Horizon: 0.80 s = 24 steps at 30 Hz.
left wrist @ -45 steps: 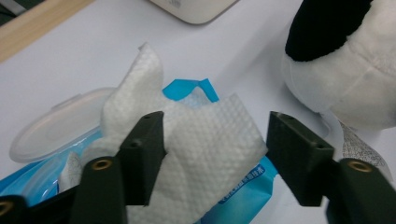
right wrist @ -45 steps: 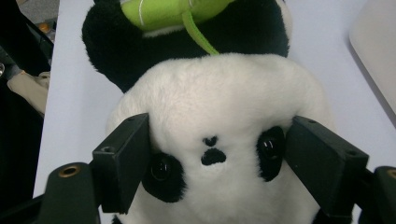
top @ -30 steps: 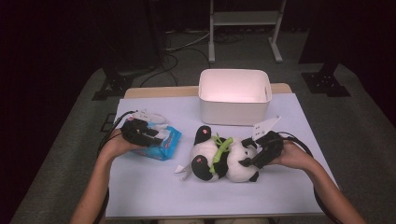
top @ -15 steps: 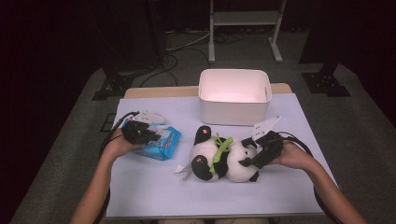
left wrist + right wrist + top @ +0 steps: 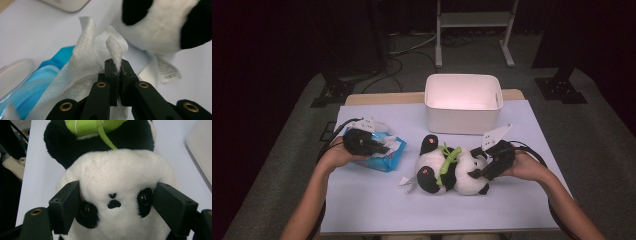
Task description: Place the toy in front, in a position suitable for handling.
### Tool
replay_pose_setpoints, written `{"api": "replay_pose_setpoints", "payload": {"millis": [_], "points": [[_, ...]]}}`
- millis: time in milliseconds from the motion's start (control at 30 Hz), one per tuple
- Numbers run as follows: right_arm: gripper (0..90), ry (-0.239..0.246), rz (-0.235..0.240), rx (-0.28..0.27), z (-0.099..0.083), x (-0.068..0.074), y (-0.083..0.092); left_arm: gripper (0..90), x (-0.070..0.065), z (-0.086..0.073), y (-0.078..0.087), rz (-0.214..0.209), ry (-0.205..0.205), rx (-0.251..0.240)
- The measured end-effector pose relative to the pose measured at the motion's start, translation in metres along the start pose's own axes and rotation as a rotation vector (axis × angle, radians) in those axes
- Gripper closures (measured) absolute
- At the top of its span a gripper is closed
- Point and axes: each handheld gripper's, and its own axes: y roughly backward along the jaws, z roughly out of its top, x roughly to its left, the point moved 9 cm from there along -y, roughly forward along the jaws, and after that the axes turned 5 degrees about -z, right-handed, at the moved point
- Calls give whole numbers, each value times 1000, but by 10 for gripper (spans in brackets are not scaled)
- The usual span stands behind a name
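High view overhead, facing forward-down; both gripper views close, low — sharing panda (image 5: 452, 170).

panda toy (image 5: 117, 182): legs cut off at top edge, right gripper view | wipes pack (image 5: 37, 82): cut off at left edge, left gripper view | toy's tag (image 5: 167, 71): words too blurry to read

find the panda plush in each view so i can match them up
High view: the panda plush lies on the table, centre right, in front of the white bin, its head at the right gripper.
Left gripper view: its black and white body is at top right, behind the wipe.
Right gripper view: its face sits between the jaws.
Shared landmark: the white bin.
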Motion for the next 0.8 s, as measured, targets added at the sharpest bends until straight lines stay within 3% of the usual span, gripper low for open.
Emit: {"api": "replay_pose_setpoints", "payload": {"millis": [100, 233, 500, 800], "points": [[218, 2, -1, -2, 0, 0, 0, 872, -5, 7, -1, -9, -17, -4], [218, 3, -2, -7, 0, 0, 0, 872, -20, 26, -6, -67, -56, -13], [218, 3, -5, -13, -1, 2, 1, 871, -40, 56, -15, -118, -125, -20], [218, 8, -12, -16, -1, 3, 1, 870, -71, 102, -38, -208, -233, -11]]}}
